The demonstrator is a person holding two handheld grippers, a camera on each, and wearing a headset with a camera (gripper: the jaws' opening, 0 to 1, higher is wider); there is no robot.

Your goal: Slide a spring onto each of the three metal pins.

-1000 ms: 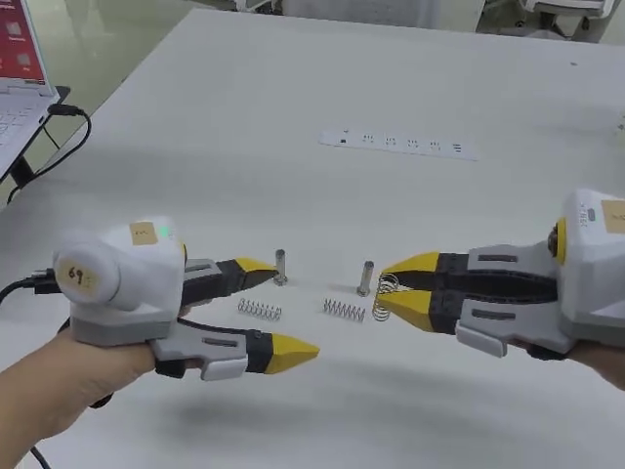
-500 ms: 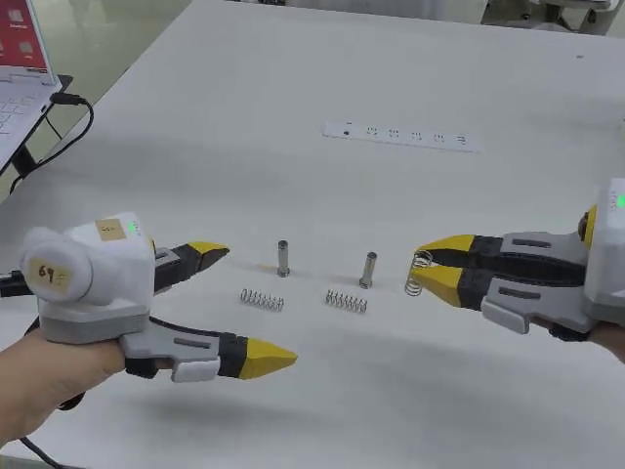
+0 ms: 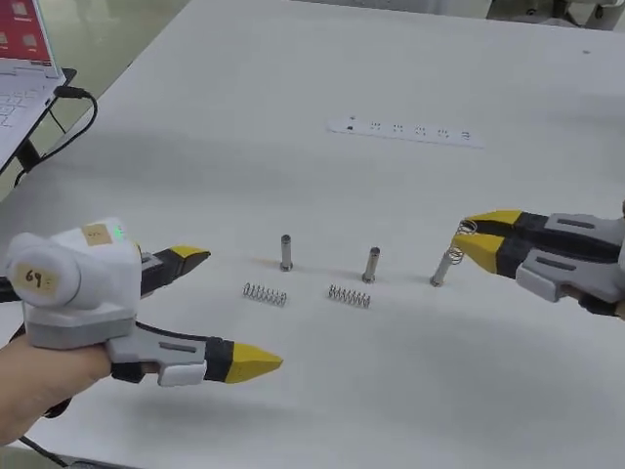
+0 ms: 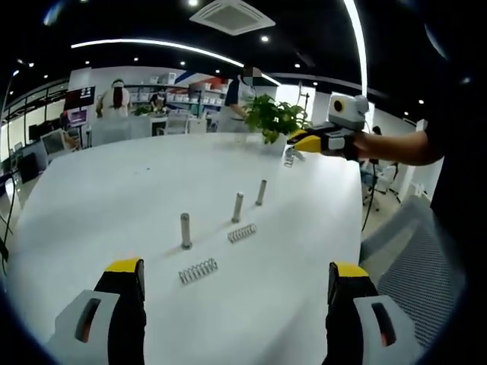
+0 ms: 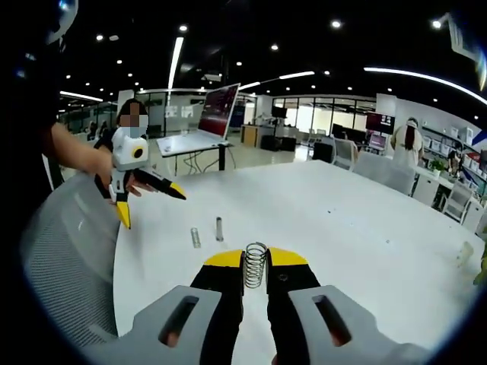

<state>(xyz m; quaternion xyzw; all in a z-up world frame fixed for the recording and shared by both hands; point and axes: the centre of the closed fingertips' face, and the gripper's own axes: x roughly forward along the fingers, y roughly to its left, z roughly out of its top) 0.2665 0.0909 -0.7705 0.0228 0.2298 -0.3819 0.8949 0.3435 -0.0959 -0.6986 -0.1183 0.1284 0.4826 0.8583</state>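
Observation:
Three short metal pins stand in a row on the white table: left pin (image 3: 286, 252), middle pin (image 3: 372, 264), right pin (image 3: 443, 268). Two springs lie flat in front of them, one (image 3: 265, 294) near the left pin and one (image 3: 349, 296) near the middle pin. My right gripper (image 3: 461, 234) is shut on a third spring (image 3: 468, 229) (image 5: 255, 266), held just above and right of the right pin. My left gripper (image 3: 229, 309) (image 4: 236, 268) hovers wide open left of the pins, with nothing between its jaws.
A white power strip (image 3: 405, 132) lies farther back on the table (image 3: 293, 88). A laptop (image 3: 20, 49) and a black cable (image 3: 68, 112) sit off the table's left edge. A green plant (image 4: 274, 118) stands past the far end.
My right gripper has carried its spring to the right, away from the middle pin, uncovering the right pin. My left gripper has drawn back to the left and lower.

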